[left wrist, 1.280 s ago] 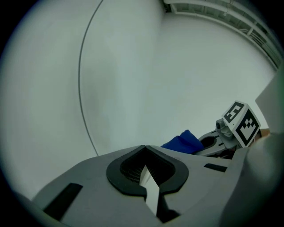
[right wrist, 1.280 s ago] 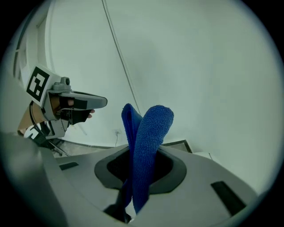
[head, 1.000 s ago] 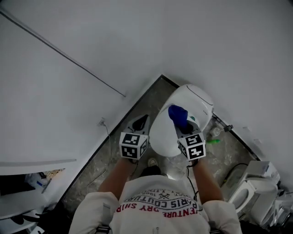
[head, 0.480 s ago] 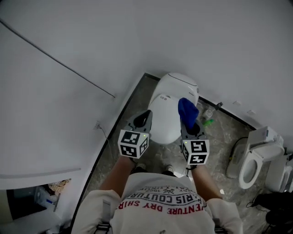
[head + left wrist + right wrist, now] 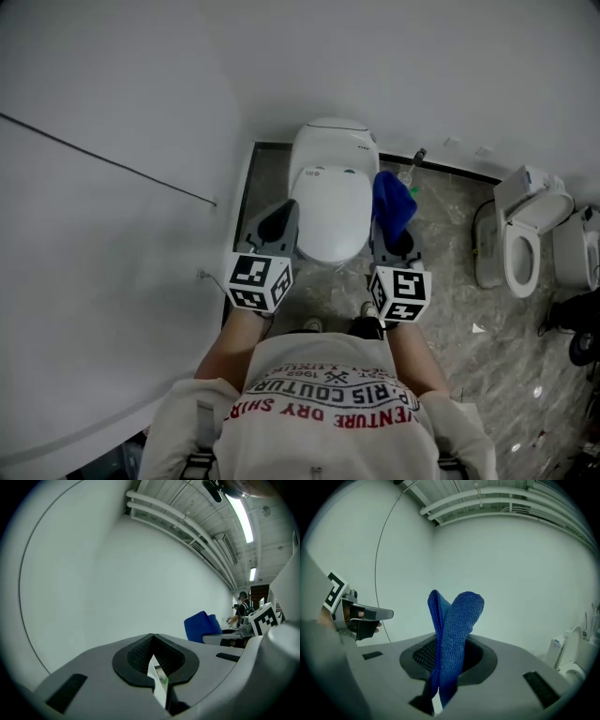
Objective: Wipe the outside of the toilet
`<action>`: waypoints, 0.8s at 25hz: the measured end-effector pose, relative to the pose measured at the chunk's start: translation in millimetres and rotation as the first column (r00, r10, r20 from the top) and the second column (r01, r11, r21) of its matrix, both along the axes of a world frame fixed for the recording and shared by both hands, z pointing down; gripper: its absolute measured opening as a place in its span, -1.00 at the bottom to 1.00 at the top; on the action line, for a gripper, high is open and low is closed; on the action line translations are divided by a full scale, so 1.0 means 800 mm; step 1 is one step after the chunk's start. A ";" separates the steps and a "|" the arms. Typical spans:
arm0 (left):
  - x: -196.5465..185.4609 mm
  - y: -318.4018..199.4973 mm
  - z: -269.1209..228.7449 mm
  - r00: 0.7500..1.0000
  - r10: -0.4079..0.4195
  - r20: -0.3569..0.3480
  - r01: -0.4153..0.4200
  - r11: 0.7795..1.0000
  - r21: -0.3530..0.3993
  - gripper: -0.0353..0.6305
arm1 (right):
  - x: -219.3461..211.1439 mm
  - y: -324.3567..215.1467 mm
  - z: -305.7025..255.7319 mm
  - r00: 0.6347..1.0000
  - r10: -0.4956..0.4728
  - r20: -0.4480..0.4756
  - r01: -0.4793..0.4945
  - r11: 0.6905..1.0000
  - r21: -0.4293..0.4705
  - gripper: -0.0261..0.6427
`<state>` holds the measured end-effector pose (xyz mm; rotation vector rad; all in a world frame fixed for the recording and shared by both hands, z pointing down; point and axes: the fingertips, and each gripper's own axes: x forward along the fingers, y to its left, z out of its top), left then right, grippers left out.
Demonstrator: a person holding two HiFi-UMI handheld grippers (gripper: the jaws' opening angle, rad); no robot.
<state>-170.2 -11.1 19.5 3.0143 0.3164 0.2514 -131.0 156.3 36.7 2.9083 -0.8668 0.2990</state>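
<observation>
The right gripper (image 5: 446, 645) is clamped on a folded blue microfibre cloth (image 5: 458, 618), which stands up out of its jaws and touches no surface. The left gripper (image 5: 152, 637) has its jaws together with nothing between them. Both hover at the near end of the white, closed-lid toilet (image 5: 328, 202), left and right of it, above the grey marbled floor (image 5: 450, 258). This fits either an approach before a wiping pass or a lift after one. Any further wiping would need the cloth pressed flat against the shell.

Left of the toilet (image 5: 328, 202), the wall (image 5: 131, 244) leaves only a narrow floor strip. Right of it the floor (image 5: 448, 251) is open as far as a second toilet (image 5: 530, 234); small items (image 5: 415, 161) stand by the far wall.
</observation>
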 end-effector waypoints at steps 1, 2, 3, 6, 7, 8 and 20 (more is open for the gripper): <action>-0.005 -0.002 0.001 1.000 0.012 -0.005 -0.012 1.000 0.002 -0.88 | -0.008 -0.002 0.001 1.000 0.013 -0.001 -0.013 1.000 0.001 -0.69; -0.009 -0.004 0.003 1.000 0.024 -0.007 -0.024 1.000 -0.001 -0.88 | -0.015 -0.002 0.001 1.000 0.028 0.000 -0.028 1.000 0.001 -0.69; -0.012 -0.005 0.006 0.999 0.035 -0.008 -0.035 0.999 -0.006 -0.88 | -0.021 -0.001 0.002 0.999 0.042 0.001 -0.042 0.999 0.000 -0.69; -0.020 -0.006 0.008 0.998 0.058 -0.009 -0.058 0.998 -0.018 -0.88 | -0.033 0.003 0.002 0.998 0.070 0.003 -0.070 0.997 -0.009 -0.69; -0.022 -0.006 0.007 0.998 0.061 -0.010 -0.062 0.998 -0.018 -0.88 | -0.035 0.004 0.002 0.997 0.076 0.006 -0.076 0.997 -0.010 -0.69; -0.023 -0.007 0.006 0.998 0.064 -0.012 -0.064 0.998 -0.017 -0.88 | -0.035 0.006 0.002 0.997 0.082 0.007 -0.082 0.997 -0.010 -0.69; -0.023 -0.001 0.006 0.996 0.086 -0.021 -0.086 0.996 0.009 -0.88 | -0.037 0.019 0.003 0.993 0.122 -0.005 -0.122 0.993 0.004 -0.69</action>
